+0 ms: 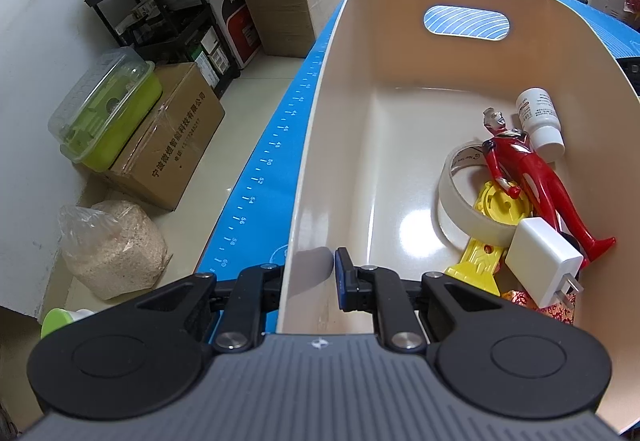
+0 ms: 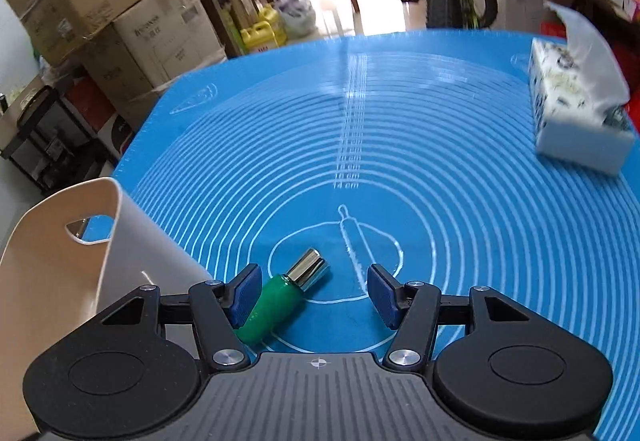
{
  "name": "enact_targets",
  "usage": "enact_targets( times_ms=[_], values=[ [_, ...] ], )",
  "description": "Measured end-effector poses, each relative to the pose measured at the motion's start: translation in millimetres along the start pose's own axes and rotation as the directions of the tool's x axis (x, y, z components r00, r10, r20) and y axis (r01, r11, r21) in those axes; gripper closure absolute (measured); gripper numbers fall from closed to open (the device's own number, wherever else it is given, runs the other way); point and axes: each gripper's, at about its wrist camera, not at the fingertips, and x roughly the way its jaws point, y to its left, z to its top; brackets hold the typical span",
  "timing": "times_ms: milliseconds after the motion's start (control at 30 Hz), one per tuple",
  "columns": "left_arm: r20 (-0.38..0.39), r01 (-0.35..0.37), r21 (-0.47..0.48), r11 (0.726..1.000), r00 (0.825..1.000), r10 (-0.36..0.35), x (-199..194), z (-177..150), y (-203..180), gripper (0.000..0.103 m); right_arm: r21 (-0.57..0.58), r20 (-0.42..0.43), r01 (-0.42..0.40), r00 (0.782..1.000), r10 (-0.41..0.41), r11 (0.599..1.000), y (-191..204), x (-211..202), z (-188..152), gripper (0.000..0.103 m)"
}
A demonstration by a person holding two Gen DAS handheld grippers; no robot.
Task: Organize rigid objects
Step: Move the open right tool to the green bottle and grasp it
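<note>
My left gripper [image 1: 310,283] clamped on cream bin [image 1: 400,53] wall, inside tape roll [image 1: 452,197], red figure [image 1: 524,177], charger [image 1: 540,261], white bottle [image 1: 540,117], my right gripper [image 2: 314,291] wide open around green bottle [image 2: 276,309]

Tissue box [image 2: 576,109] on blue mat [image 2: 440,161]

bin [image 1: 400,53] on mat [image 1: 276,145] | in bin, right side: tape roll [image 1: 452,193], figure [image 1: 532,177] across it, bottle [image 1: 540,121] behind, charger [image 1: 540,265] in front | bottle with cap [image 2: 280,301] on mat right of bin | tissue box [image 2: 576,113] far right
</note>
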Motion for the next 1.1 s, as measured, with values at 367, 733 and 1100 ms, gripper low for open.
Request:
enact_targets(
  times_ms=[367, 733, 1100],
  values=[
    [0.001, 0.018, -0.003, 1.000, 1.000, -0.018, 0.6, -0.7, 3.1, 0.084, 0.047, -0.055, 0.027, 0.998, -0.024, 0.999, 10.5, 29.3, -0.3, 0.037],
    [0.001, 0.030, -0.005, 1.000, 1.000, -0.030, 0.4, -1.5, 5.3, 0.084, -0.054, -0.088, 0.091, 0.992, -0.095, 0.994, 23.6, 25.5, -3.2, 0.041],
    [0.001, 0.024, -0.006, 1.000, 1.000, -0.024, -1.7, -1.2, 3.4, 0.084, -0.129, -0.117, 0.091, 0.987, -0.106, 0.987, 25.8, 24.1, -12.9, 0.044]
  ],
)
